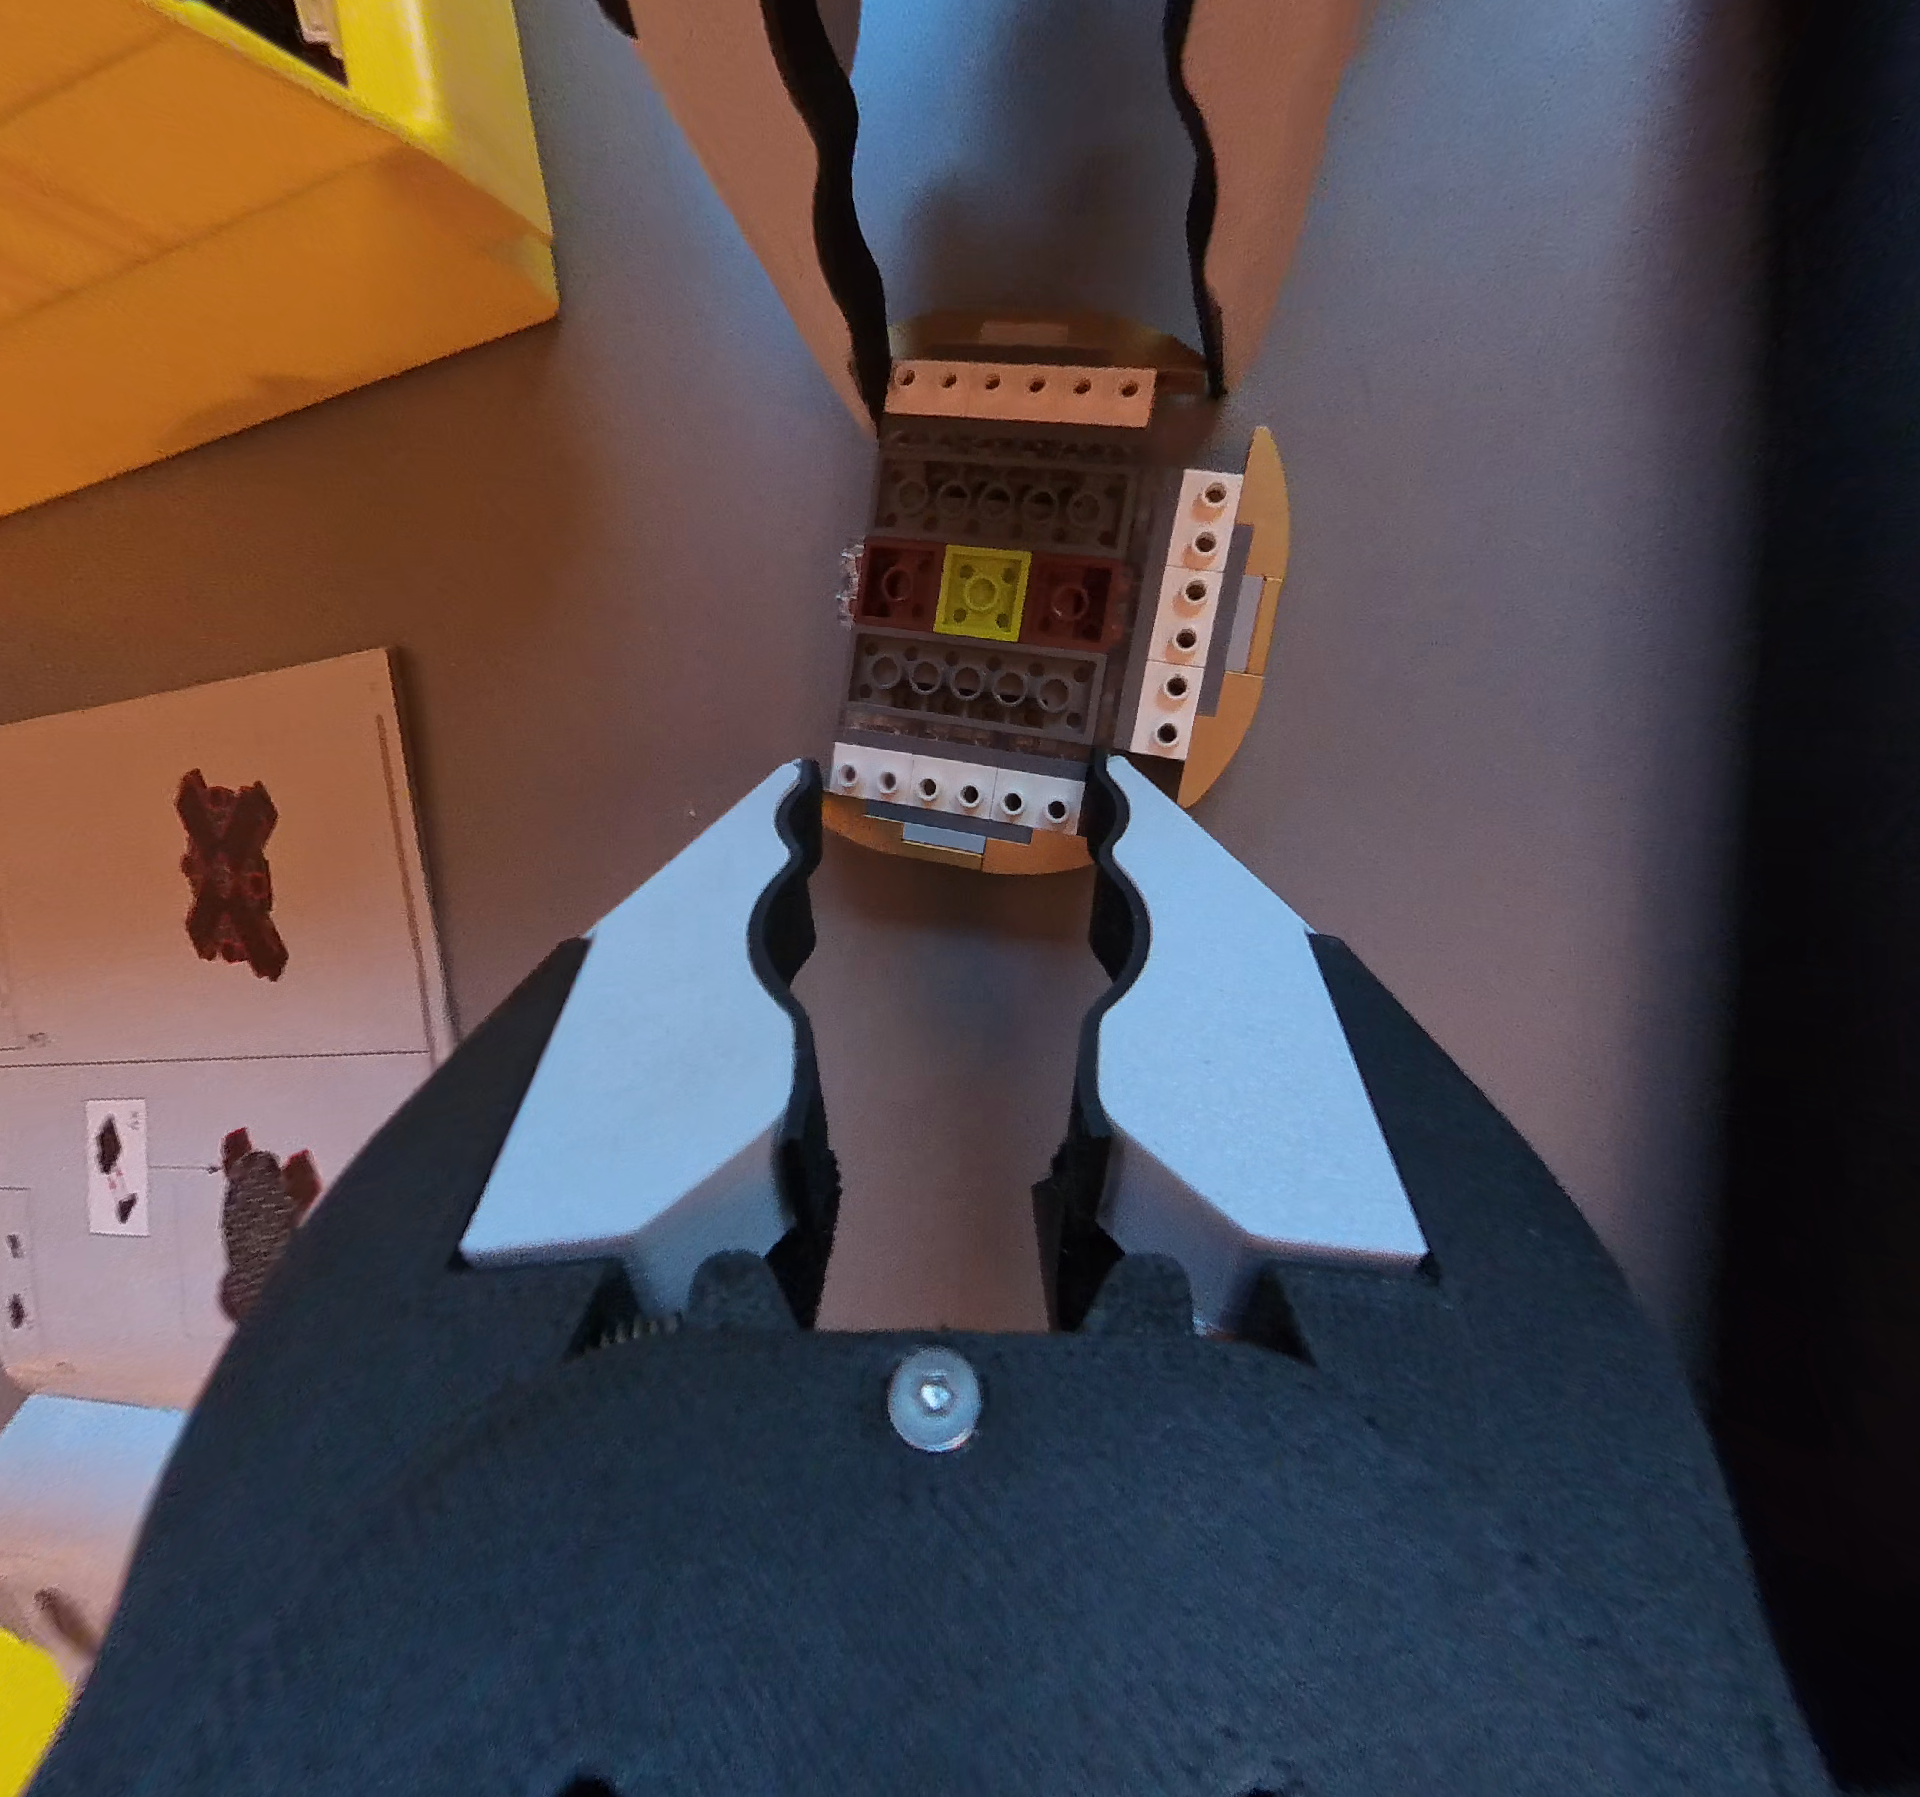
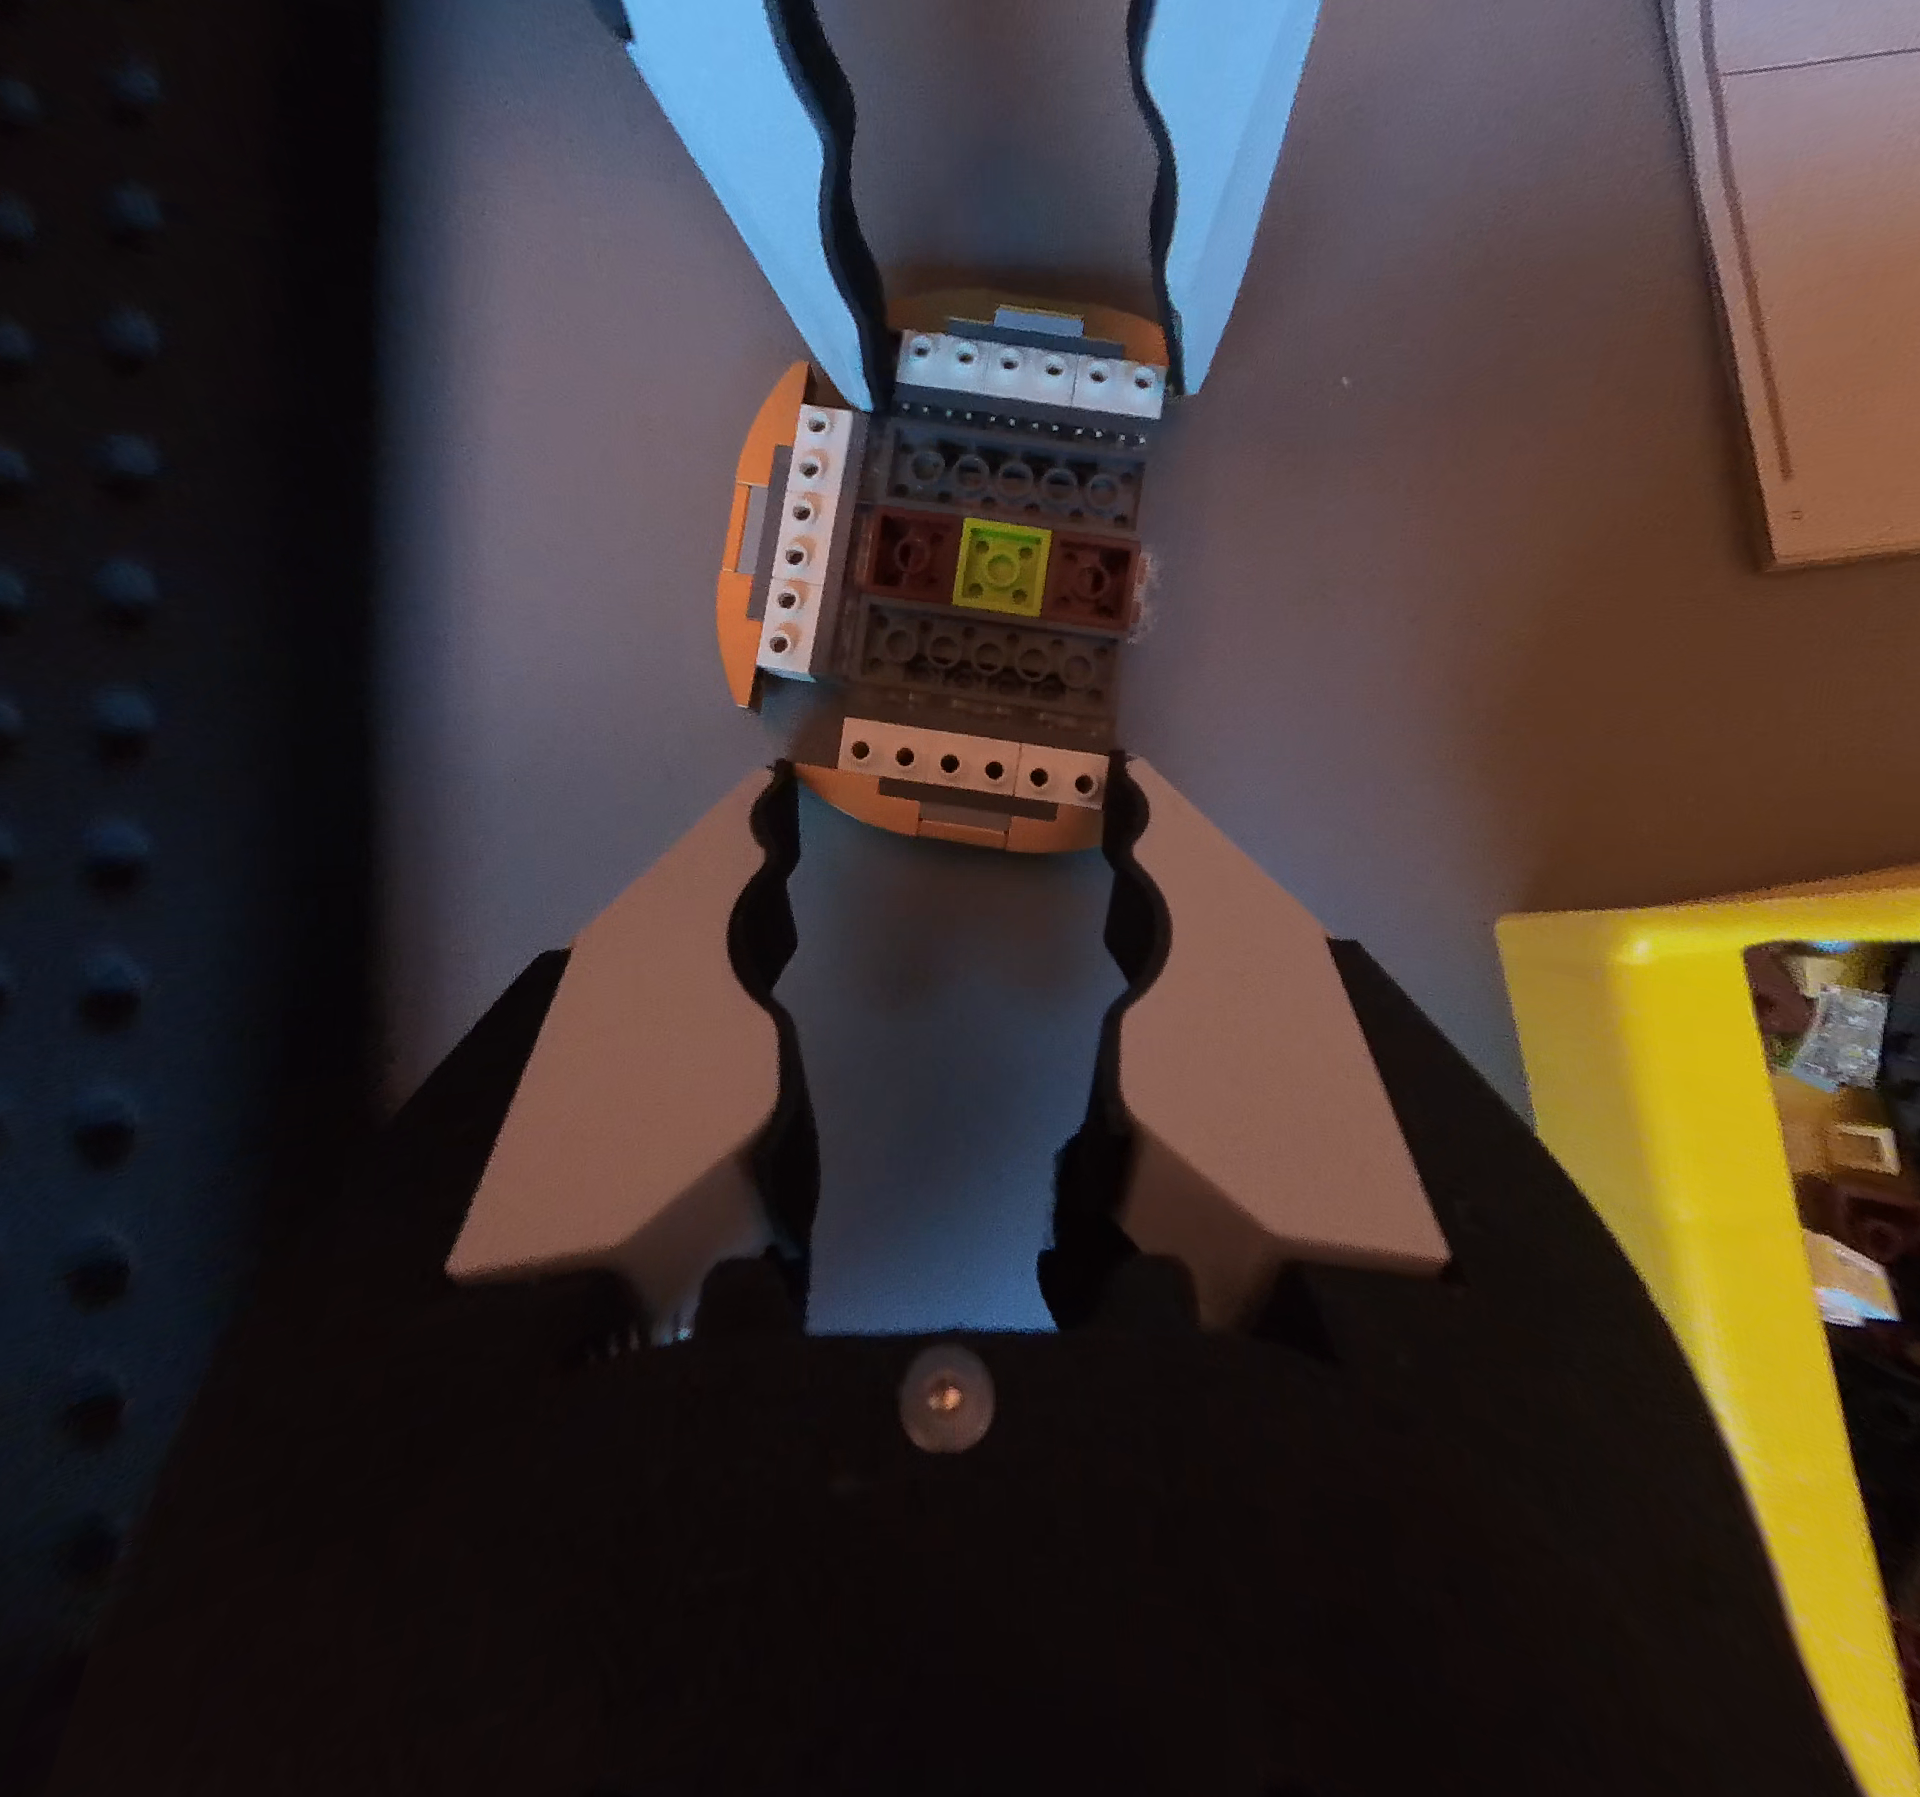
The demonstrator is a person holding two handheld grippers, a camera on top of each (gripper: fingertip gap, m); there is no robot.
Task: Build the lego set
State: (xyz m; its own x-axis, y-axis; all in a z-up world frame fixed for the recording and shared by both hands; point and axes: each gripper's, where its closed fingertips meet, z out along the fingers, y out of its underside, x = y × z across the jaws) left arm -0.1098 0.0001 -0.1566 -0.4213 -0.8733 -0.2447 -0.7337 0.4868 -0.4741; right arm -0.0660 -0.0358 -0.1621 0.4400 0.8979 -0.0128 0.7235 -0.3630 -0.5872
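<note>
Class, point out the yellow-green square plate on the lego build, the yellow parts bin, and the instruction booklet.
yellow-green square plate (image 1: 982,594), left wrist view, its centre stud.
yellow parts bin (image 2: 1662,1176), right wrist view, its outer wall.
instruction booklet (image 1: 208,874), left wrist view, its open page.

The partly built lego model lies on the grey matte tabletop, held between the 2 grippers from opposite ends. The left gripper straddles its near end in the left wrist view; the right gripper straddles the far end there. In the right wrist view the right gripper is at the model's near end. The yellow plastic parts bin sits upper left of the model, with loose pieces inside. The open printed instruction booklet lies left of the left gripper, nearer than the bin. In the right wrist view the bin sits right of the right gripper, the booklet beyond it.
</note>
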